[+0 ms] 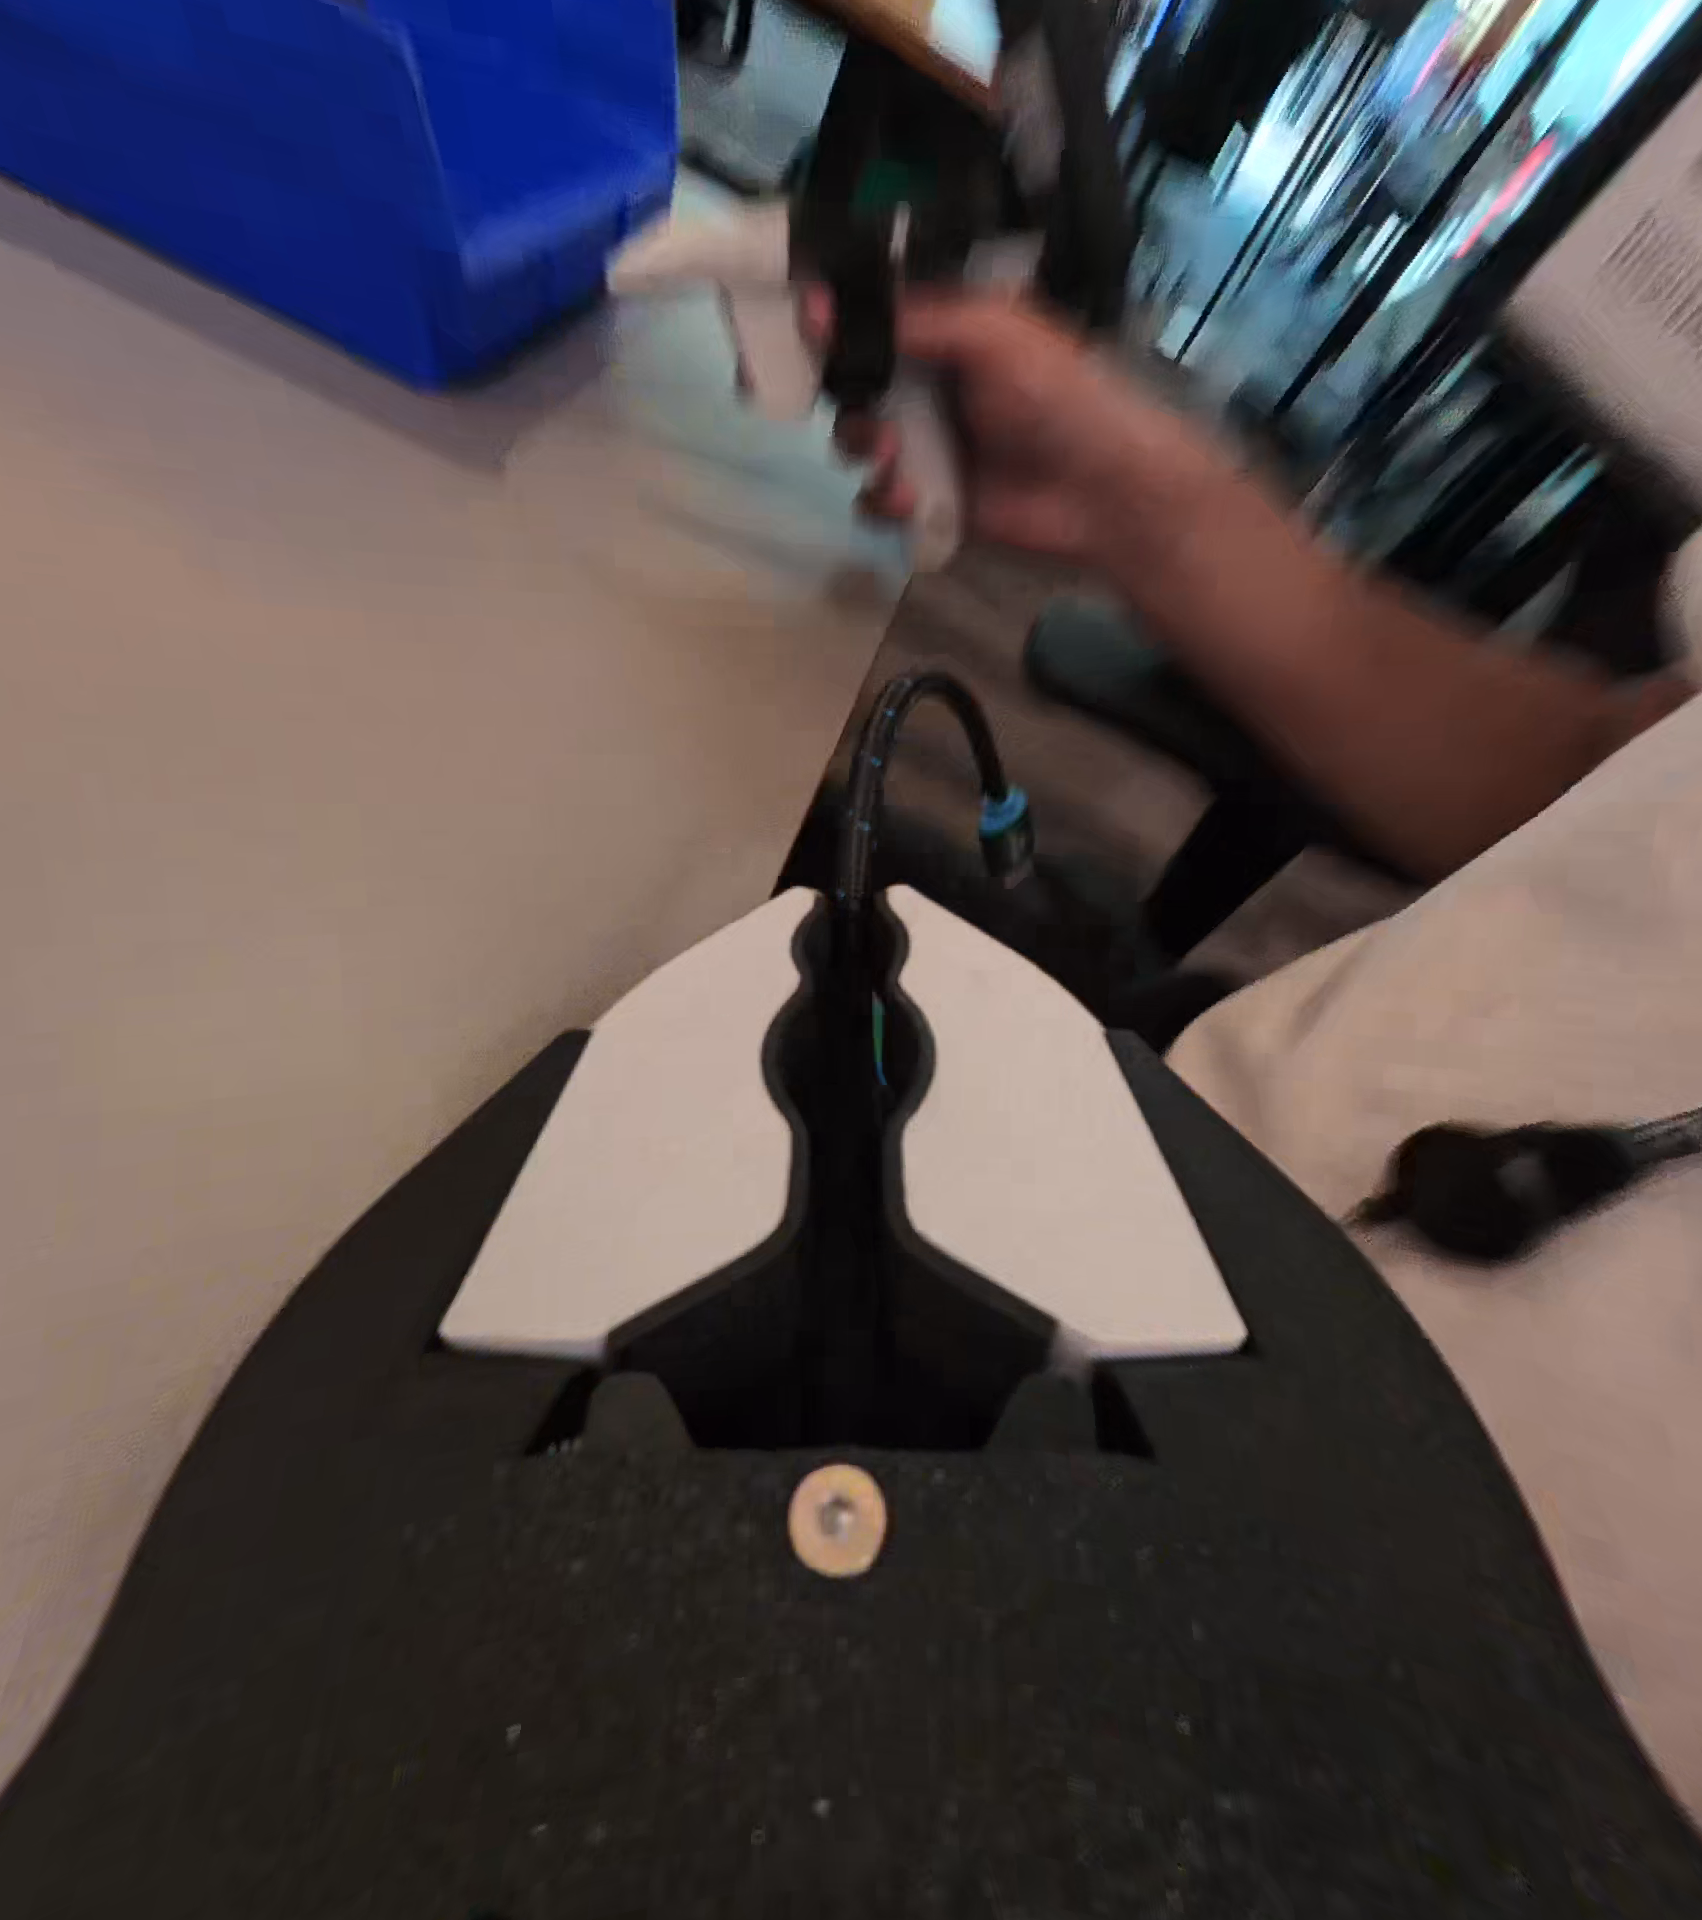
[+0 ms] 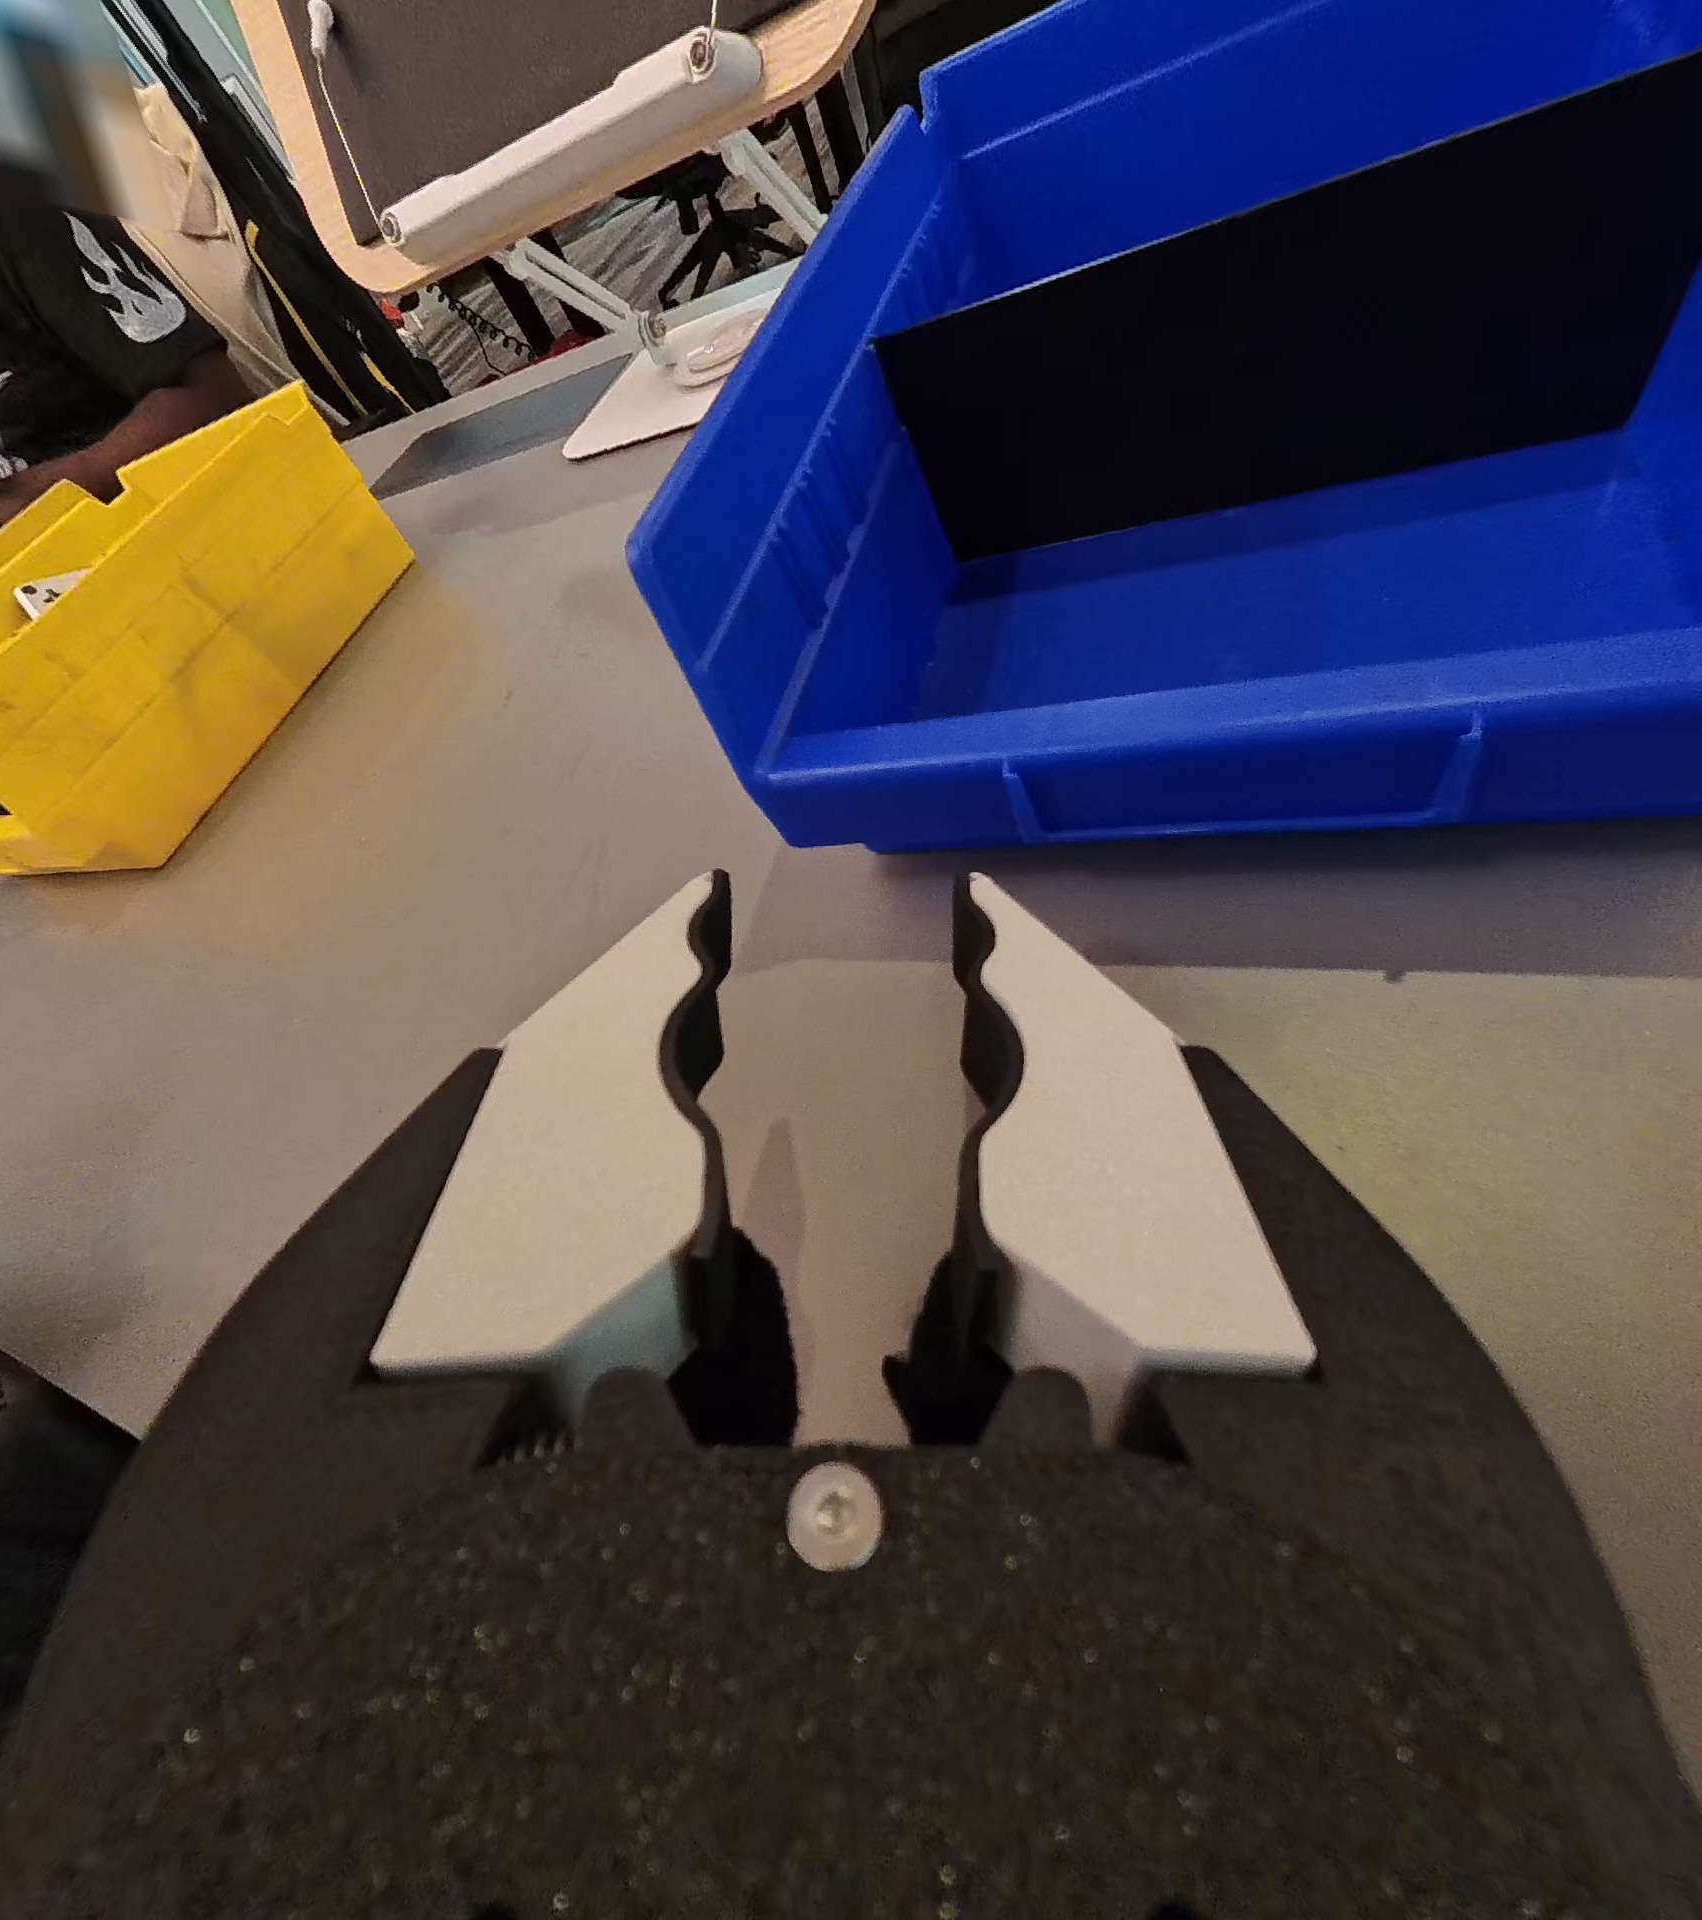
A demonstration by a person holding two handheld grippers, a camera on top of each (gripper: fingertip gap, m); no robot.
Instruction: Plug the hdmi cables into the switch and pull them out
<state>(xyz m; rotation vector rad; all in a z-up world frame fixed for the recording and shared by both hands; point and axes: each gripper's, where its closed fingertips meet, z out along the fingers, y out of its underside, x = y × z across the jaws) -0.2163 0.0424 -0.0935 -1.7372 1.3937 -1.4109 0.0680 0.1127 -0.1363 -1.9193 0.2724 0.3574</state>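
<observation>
Left gripper (image 1: 842,904) is clamping the cable (image 1: 862,821); right gripper (image 2: 842,899) is hanging open near the blue bin (image 2: 1242,727). Switch unseen; finding it comes next.

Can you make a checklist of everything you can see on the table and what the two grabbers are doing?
Surface: grey table, mostly bare.
Job's things: black braided HDMI cable held in the left gripper, its plug dangling free; switch not seen.
Clutter: blue bin with a black divider; yellow bin.
Grippers: left gripper shut on the cable; right gripper open and empty.
Cables: another dark plug lies at right, blurred.
Surroundings: a person's hand, blurred; another person behind the yellow bin.
</observation>
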